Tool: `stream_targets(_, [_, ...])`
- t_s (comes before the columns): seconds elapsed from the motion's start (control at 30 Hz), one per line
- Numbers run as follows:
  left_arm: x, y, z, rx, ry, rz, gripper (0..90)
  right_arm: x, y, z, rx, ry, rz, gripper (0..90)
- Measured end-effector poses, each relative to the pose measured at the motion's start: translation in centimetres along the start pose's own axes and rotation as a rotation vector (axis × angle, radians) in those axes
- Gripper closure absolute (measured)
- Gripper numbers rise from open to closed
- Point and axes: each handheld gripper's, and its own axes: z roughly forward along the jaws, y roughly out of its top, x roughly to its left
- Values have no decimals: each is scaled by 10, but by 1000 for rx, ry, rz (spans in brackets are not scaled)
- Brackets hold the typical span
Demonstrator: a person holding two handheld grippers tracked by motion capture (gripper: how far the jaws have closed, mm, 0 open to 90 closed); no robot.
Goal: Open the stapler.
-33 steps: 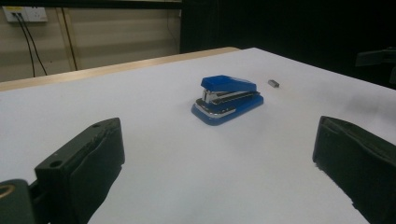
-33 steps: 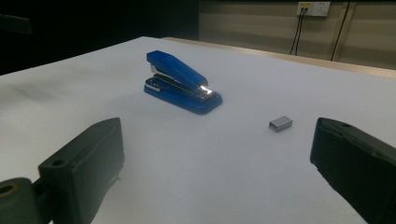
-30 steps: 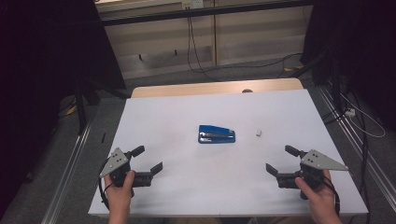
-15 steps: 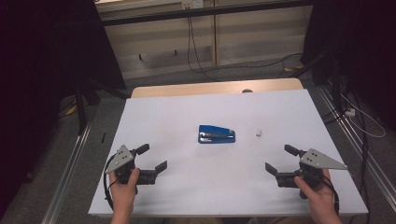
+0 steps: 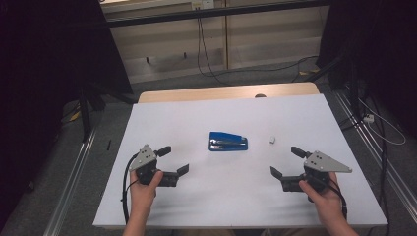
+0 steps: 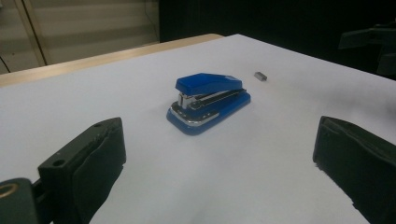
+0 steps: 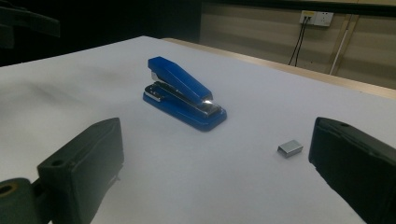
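Blue stapler sat mid-tabletop, staple block just right of it. Left gripper and right gripper gaped wide, empty. Tiny block could skid away if nudged.

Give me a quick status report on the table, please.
Left gripper and right gripper open, holding nothing. Blue stapler untouched mid-table, staple block beside it. Path clear.
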Motion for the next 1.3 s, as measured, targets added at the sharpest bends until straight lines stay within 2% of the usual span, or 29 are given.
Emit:
stream_targets(0.17, [0,3,16,24,-9,-8,28,-1,3,9,6,-3,12,25])
stream_targets(0.3, [-1,5,23,22,-18,-15,29,-1,6,17,2,-5,9,26])
stream_targets(0.4, [-1,7,30,3,-40,-33,29,-1,9,23,0,-6,2,27])
stream_targets(0.5, [1,10,37,17,-39,-29,29,-1,11,29,2,-3,1,29])
stream_targets(0.7, [4,15,47,-9,-41,-33,30,-1,14,42,5,8,6,32])
stream_targets(0.8, [4,17,53,9,-43,-27,30,-1,16,49,8,12,-1,33])
stream_targets(1.0, [6,19,67,4,-58,-24,30,-4,20,60,3,13,7,33])
stream_targets(1.13, [9,18,74,-4,-48,-30,36,-7,21,68,10,11,11,33])
stream_targets(1.23, [13,19,78,23,-33,-16,37,-8,21,73,13,10,15,33])
stream_targets(1.3, [14,20,81,22,-29,-15,37,-9,21,76,15,9,18,33])
